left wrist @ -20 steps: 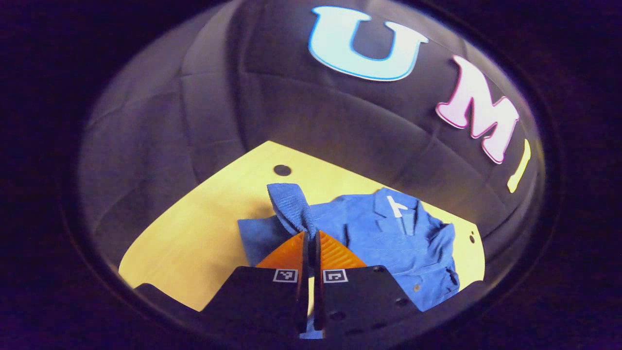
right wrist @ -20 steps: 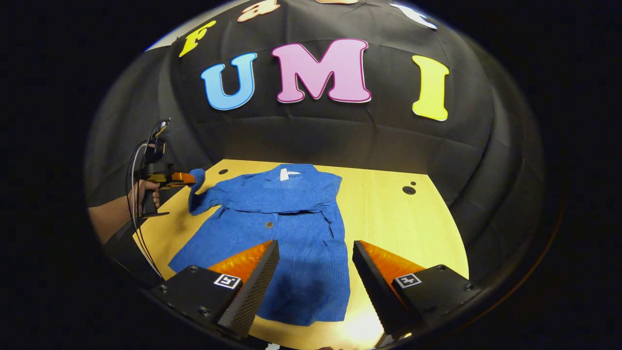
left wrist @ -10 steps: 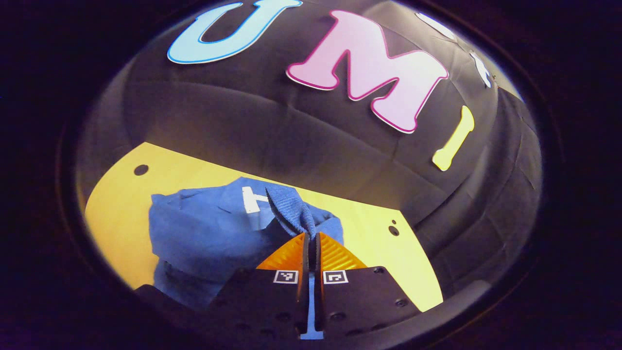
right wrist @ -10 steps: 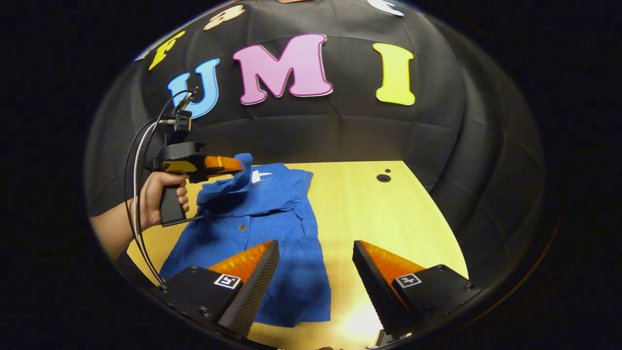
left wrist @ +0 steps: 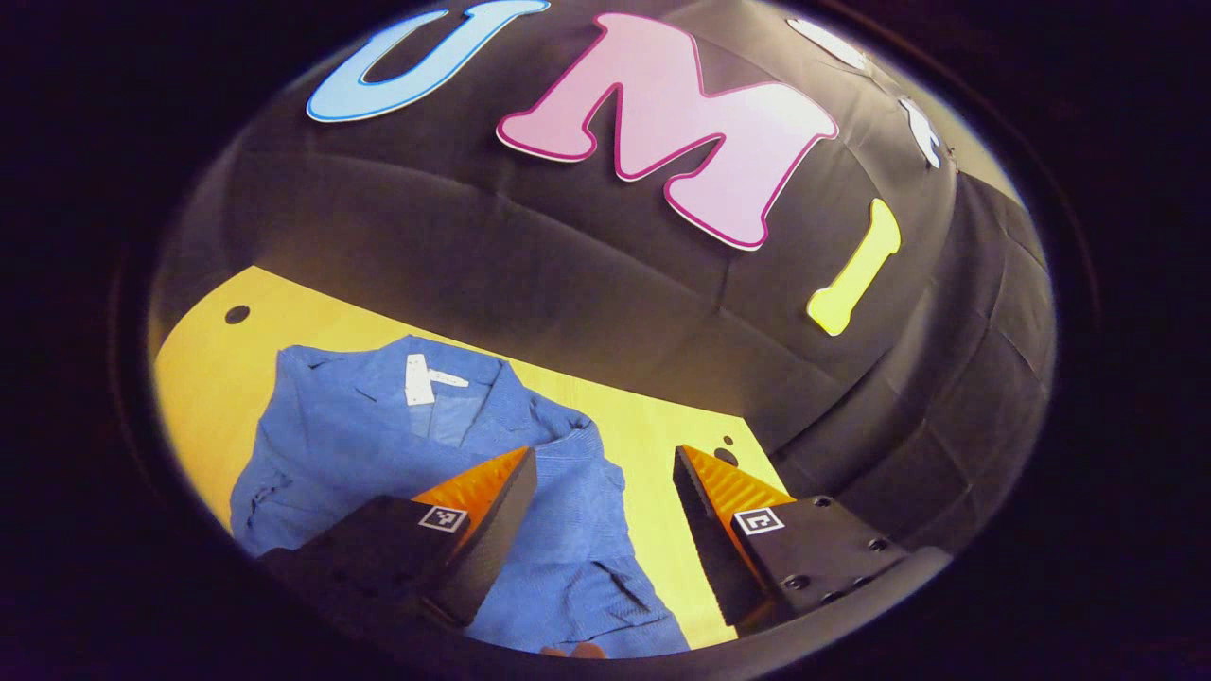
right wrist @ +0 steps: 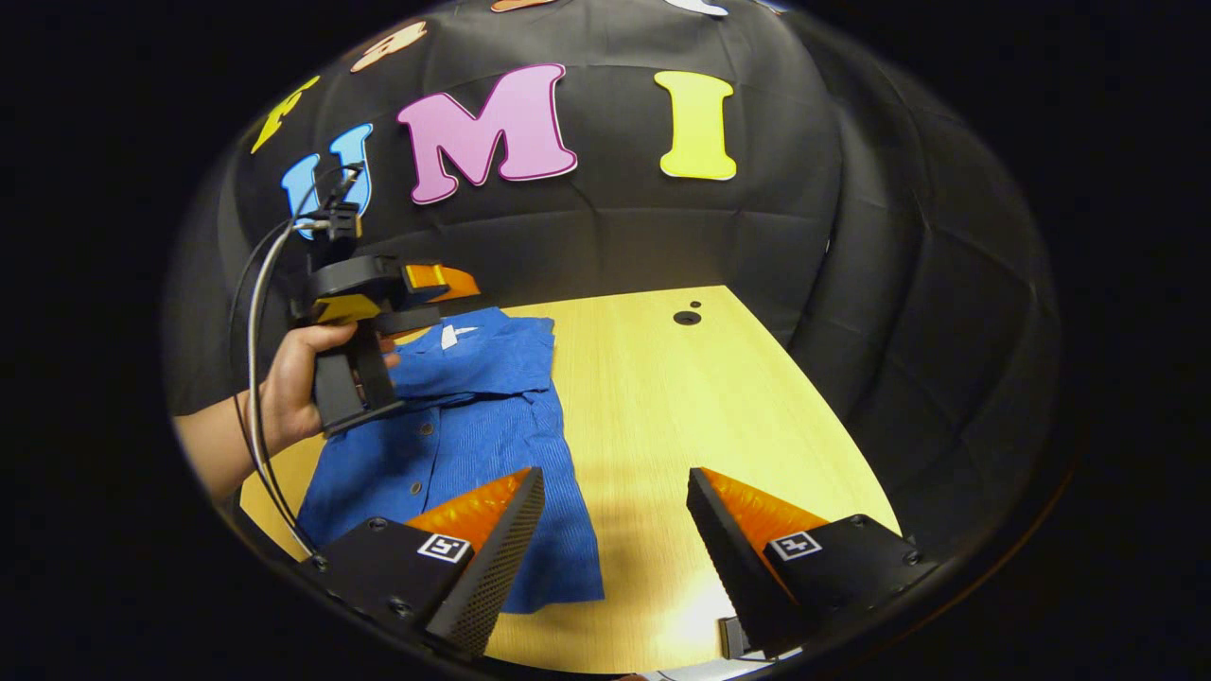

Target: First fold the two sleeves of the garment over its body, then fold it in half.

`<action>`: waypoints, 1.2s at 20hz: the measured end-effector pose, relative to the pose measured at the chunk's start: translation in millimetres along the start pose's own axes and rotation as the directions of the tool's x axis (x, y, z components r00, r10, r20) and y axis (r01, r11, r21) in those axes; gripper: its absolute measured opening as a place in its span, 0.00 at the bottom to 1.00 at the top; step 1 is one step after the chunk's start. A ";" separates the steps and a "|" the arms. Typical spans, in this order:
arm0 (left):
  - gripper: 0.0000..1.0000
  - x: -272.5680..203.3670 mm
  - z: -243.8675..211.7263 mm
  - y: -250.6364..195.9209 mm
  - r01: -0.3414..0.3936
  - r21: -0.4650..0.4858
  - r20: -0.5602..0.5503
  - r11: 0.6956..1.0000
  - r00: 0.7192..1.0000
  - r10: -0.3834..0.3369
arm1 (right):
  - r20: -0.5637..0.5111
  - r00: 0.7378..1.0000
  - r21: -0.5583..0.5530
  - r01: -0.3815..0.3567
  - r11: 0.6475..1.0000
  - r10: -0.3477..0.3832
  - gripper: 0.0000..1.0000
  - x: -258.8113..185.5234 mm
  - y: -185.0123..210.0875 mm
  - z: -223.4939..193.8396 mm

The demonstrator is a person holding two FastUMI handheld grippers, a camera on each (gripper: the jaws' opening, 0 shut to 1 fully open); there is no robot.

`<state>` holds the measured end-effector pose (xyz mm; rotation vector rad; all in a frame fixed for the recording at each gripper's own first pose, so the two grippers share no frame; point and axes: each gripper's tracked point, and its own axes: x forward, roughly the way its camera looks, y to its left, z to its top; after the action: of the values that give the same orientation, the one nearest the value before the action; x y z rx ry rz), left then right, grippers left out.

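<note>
The table (right wrist: 719,397) is the largest thing, a pale wooden top that runs from 6 o'clock up to 12 in the right gripper view, with two small dark holes (right wrist: 686,317) near its far edge at about 12 o'clock.

The shirt (right wrist: 473,416), blue and ribbed, lies flat on the table's left half, around 9 o'clock in the right gripper view and at 8 o'clock in the left gripper view. Its collar, with a white tag (left wrist: 416,378), points toward the far wall. Both sleeves seem to lie folded in over the body, though the creases are hard to read from these angles. Small buttons (right wrist: 414,489) run down the front.

The left gripper (left wrist: 605,473) hovers over the shirt's right edge, fingers spread wide and holding nothing; the shirt and bare table show in the gap. In the right gripper view it sits at 10 o'clock, above the collar end, held by a hand (right wrist: 289,383) with cables (right wrist: 255,312) looping from its top.

The right gripper (right wrist: 615,492) hangs at 6 o'clock over the near end of the table, fingers parted and empty, its left finger (right wrist: 492,530) over the shirt's hem and its right finger (right wrist: 747,530) over bare wood.
</note>
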<state>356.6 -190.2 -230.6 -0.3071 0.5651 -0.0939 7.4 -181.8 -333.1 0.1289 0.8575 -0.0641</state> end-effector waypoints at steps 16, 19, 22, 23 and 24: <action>0.85 -299.7 -217.2 221.2 -0.463 0.109 -0.390 0.879 0.794 0.467 | -0.303 0.952 -0.042 -0.046 0.998 0.032 0.99 37.1 12.5 -118.0; 0.85 -319.9 -240.0 228.2 -0.499 0.072 -0.431 0.863 0.765 0.478 | -0.323 0.946 -0.022 -0.035 0.999 0.027 0.99 42.1 16.0 -129.5; 0.85 -304.2 -242.1 232.7 -0.500 0.092 -0.449 0.861 0.751 0.484 | -0.368 0.930 -0.024 -0.026 0.999 0.015 0.99 43.9 15.8 -142.9; 0.85 -297.3 -243.5 231.3 -0.488 0.100 -0.454 0.867 0.753 0.476 | -0.375 0.927 -0.030 -0.022 0.999 0.009 0.99 45.2 14.6 -145.2; 0.85 -291.3 -245.1 228.5 -0.477 0.113 -0.464 0.871 0.750 0.471 | -0.387 0.922 -0.031 -0.018 0.999 0.005 0.99 46.8 13.8 -149.3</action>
<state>-20.1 13.0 -348.7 -0.1384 1.1286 0.3431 -72.5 -147.6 -463.9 0.1164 1.2536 -0.0121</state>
